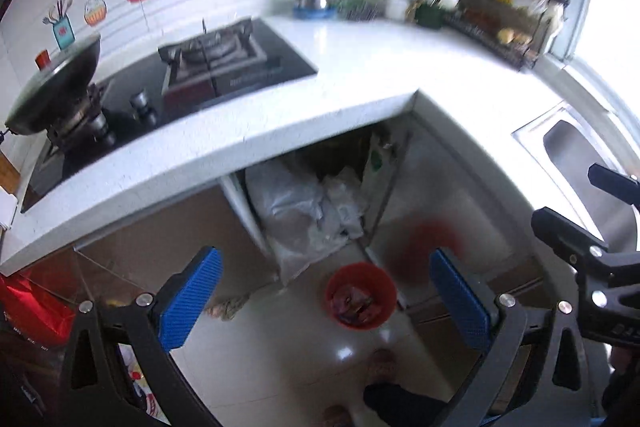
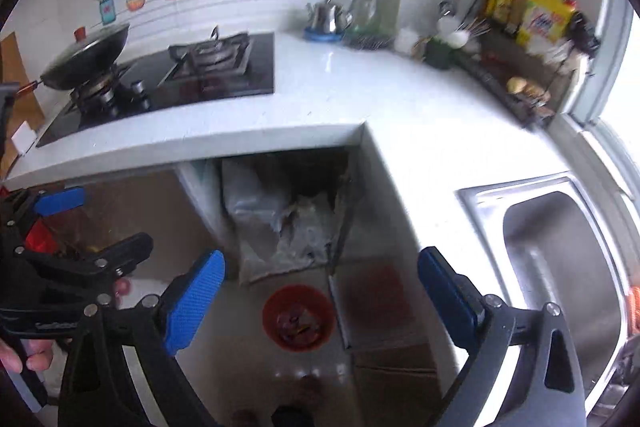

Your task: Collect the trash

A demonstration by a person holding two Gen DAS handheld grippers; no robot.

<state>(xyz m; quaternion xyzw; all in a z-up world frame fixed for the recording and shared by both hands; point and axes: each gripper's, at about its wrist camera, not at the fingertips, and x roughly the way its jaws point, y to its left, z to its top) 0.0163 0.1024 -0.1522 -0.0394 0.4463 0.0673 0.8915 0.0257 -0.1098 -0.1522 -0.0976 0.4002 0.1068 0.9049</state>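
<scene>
A small red bin [image 1: 361,295] stands on the pale floor below the counter corner, with crumpled wrappers inside; the right wrist view shows the red bin [image 2: 298,317] too. My left gripper [image 1: 324,301] is open, its blue pads wide apart, held high above the bin. My right gripper [image 2: 320,301] is also open and empty, likewise high over the bin. The right gripper's black frame [image 1: 592,251] shows at the right edge of the left wrist view. Clear plastic bags [image 1: 308,211] fill the open cabinet under the counter.
A white L-shaped counter [image 2: 340,103] carries a black gas hob [image 2: 200,75] with a wok [image 2: 88,55], a steel kettle [image 2: 328,17], and a rack of bottles [image 2: 532,11]. A steel sink [image 2: 560,267] lies right. A foot [image 1: 380,363] and a hand [image 2: 28,357] show.
</scene>
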